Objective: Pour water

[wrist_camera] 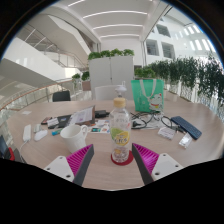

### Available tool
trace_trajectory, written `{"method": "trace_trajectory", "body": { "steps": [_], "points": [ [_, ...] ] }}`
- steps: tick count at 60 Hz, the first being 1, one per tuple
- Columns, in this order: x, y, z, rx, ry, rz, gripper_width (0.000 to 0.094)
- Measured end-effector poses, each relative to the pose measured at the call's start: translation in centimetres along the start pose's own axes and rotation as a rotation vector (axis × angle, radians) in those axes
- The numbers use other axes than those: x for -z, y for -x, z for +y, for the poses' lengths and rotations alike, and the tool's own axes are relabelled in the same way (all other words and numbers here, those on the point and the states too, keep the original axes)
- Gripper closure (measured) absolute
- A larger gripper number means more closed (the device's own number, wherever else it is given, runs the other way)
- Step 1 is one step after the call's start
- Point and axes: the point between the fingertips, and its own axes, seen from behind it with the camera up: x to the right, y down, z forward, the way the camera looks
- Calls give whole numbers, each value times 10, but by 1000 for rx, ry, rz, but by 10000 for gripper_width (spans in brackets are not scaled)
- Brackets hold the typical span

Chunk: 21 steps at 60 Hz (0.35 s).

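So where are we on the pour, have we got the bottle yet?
Not yet. The gripper is open, and the capped water bottle stands on a red coaster between its fingers, ungripped. Grasping, lifting and pouring all remain; the white cup to its left looks like the target.

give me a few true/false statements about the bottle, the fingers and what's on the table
1. The bottle stands upright between the fingers. True.
2. The bottle lies on its side. False: it is upright on a red coaster.
3. The fingers press on the bottle. False: a gap shows at each side.
4. A white cup stands left of the bottle. True.
5. The green bag is between the fingers. False: it stands beyond the bottle, farther back on the table.
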Motion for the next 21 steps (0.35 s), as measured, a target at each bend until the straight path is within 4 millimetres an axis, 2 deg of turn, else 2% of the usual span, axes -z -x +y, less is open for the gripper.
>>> {"method": "trace_trajectory", "body": {
  "steps": [10, 15, 21],
  "points": [
    [88, 35, -14, -23, -30, 67, 102],
    [124, 56, -20, -44, -45, 85, 103],
    [164, 70, -27, -46, -36, 103, 108]
  ]
}}
